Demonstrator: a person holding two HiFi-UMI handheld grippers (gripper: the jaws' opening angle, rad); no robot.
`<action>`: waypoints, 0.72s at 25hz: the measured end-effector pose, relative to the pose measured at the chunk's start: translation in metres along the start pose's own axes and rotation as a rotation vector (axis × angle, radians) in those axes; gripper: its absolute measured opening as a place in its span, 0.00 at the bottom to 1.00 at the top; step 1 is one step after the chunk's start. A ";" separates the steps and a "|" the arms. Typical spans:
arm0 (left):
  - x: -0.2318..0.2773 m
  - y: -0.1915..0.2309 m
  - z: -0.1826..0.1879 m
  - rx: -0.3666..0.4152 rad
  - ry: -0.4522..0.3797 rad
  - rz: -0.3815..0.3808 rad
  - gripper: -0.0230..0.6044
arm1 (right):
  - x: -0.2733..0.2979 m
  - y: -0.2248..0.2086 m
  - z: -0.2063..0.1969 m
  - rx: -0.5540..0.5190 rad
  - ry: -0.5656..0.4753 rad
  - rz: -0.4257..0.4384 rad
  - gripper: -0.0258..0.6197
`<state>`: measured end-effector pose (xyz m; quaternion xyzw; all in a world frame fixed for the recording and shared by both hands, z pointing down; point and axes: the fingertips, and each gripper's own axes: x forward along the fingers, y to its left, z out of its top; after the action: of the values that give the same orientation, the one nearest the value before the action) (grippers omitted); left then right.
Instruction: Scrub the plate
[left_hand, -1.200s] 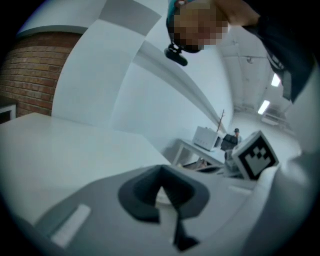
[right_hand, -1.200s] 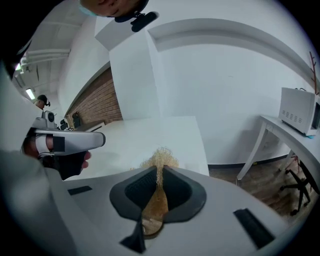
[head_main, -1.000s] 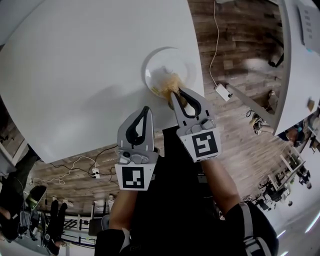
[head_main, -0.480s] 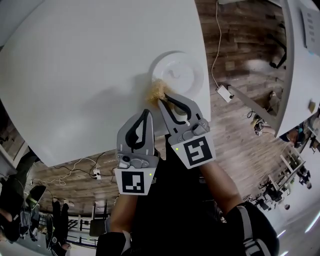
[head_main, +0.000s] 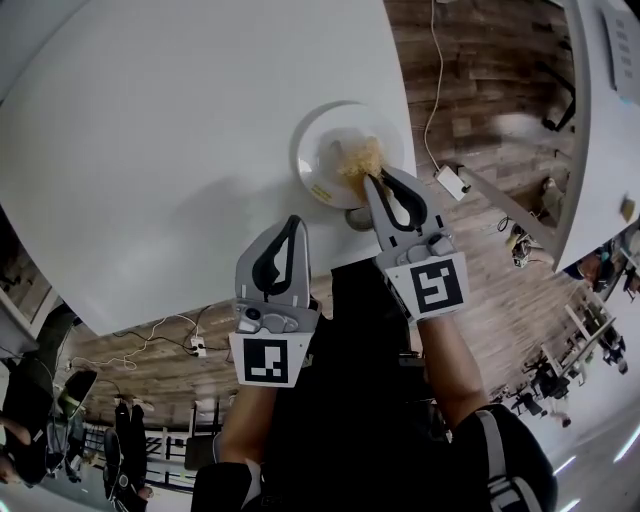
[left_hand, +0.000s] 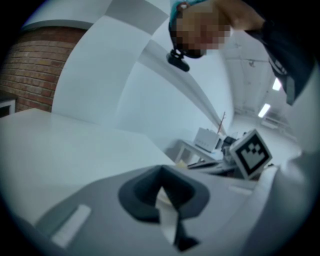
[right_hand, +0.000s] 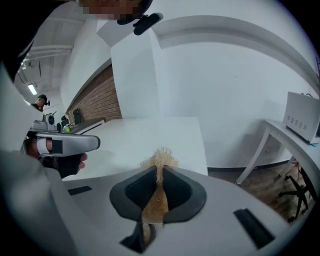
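A white plate (head_main: 325, 150) lies on the round white table (head_main: 180, 150), close to its near right edge. A tan fibrous scrubber (head_main: 360, 155) rests on the middle of the plate, and my right gripper (head_main: 374, 180) is shut on it. In the right gripper view the scrubber (right_hand: 158, 162) sticks up from between the shut jaws; the plate is hidden below them. My left gripper (head_main: 292, 222) is shut and holds nothing, hovering over the table's front edge to the left of the plate, apart from it. The left gripper (right_hand: 65, 145) also shows in the right gripper view.
The table's edge runs just right of and below the plate. Beyond it is wooden floor with a white cable and power adapter (head_main: 445, 182). Another white table (head_main: 590, 120) stands at the far right. The right gripper's marker cube (left_hand: 252, 152) shows in the left gripper view.
Half a second ago the scrubber was off the plate's left rim; my right gripper has carried it back right onto the plate's middle. The left gripper has stayed put.
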<state>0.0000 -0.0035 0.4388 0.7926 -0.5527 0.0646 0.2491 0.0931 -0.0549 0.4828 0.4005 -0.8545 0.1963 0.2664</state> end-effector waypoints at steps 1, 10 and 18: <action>0.001 0.000 0.000 -0.001 0.000 -0.001 0.04 | -0.002 -0.008 0.002 -0.002 -0.005 -0.016 0.09; 0.004 0.000 0.001 -0.002 -0.008 0.008 0.04 | -0.005 -0.037 -0.002 0.005 -0.014 -0.070 0.09; -0.004 0.006 0.000 -0.009 -0.014 0.023 0.04 | 0.016 0.014 0.007 -0.004 -0.049 0.033 0.09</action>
<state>-0.0072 -0.0018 0.4393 0.7856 -0.5637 0.0597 0.2480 0.0710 -0.0596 0.4850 0.3904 -0.8677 0.1889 0.2429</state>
